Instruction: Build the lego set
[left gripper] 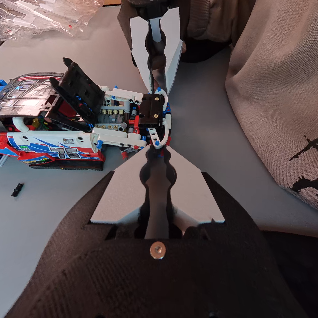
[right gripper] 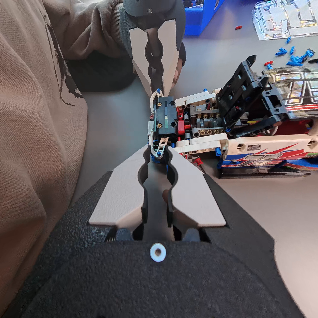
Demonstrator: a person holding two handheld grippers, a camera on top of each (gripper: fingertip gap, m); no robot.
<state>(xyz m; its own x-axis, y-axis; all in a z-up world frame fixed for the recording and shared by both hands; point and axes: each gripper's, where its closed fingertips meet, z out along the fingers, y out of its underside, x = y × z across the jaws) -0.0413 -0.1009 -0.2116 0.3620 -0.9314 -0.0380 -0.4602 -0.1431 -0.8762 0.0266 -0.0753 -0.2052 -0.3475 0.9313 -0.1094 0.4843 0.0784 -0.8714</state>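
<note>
Left wrist view: car's (left gripper: 120, 118) front between both grippers' fingertips (left gripper: 158, 146).

car nose (left gripper: 154, 120) hemmed by 2 claws, torso (left gripper: 275, 86)

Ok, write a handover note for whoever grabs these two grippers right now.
Left gripper: jaws narrowed around the white arch at one front corner of the car; firm grip unclear.
Right gripper: same at the opposite arch.
Car sits on the grey table, black hood raised, engine exposed, black block on the nose.
Done: body mostly built.
Left: front end; loose blue pieces lie on the table.
</note>
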